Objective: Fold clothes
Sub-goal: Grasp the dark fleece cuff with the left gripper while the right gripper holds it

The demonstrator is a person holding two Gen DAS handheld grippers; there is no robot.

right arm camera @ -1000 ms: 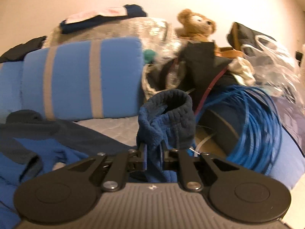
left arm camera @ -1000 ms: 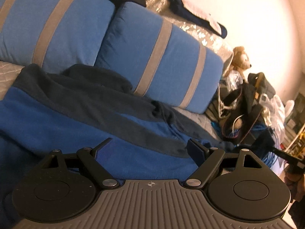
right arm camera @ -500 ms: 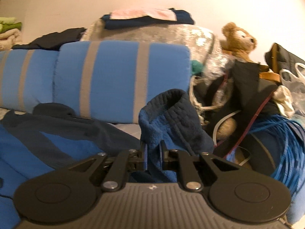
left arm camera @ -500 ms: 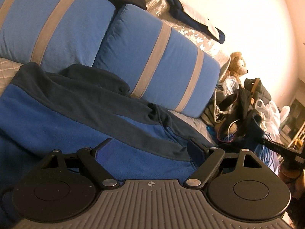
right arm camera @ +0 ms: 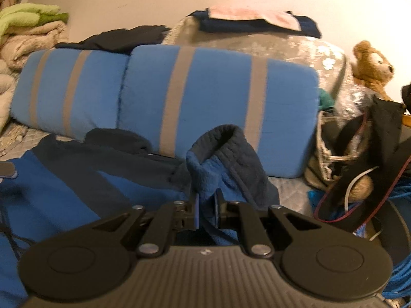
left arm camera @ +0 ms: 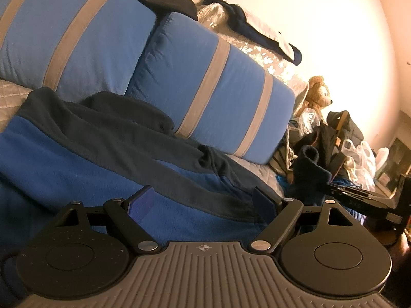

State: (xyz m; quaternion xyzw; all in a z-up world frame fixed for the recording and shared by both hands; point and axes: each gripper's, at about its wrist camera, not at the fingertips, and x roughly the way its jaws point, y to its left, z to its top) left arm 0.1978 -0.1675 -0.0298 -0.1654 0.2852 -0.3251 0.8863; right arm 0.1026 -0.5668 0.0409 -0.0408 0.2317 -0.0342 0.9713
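Centrally, a blue fleece [left arm camera: 84, 159] with dark navy panels lies spread on a bed [right arm camera: 290, 187], its upper edge against two blue pillows [right arm camera: 218, 97] with grey stripes. Left tongs [left arm camera: 205, 200]: jaws stand wide apart above the fleece, nothing between them, pads clear of the cloth. Right tongs [right arm camera: 206, 211]: jaws nearly closed, pinching a sleeve [right arm camera: 226, 164] of the fleece; the navy cuff [right arm camera: 218, 138] stands up, open, at 12 o'clock from the jaws. In the left wrist view the same cuff [left arm camera: 309, 164] and the right tongs [left arm camera: 331, 188] appear at 3 o'clock, raised off the bed, just beside the right end of the fleece. Behind the pillows: folded dark clothes [right arm camera: 257, 23] on a silvery bundle [right arm camera: 295, 48]. At 2 o'clock in the right wrist view: a teddy bear [right arm camera: 372, 69], a black bag [right arm camera: 380, 138], and a coil of blue cable [right arm camera: 400, 277] at 4 o'clock. At 10 o'clock: green and beige blankets [right arm camera: 28, 28].
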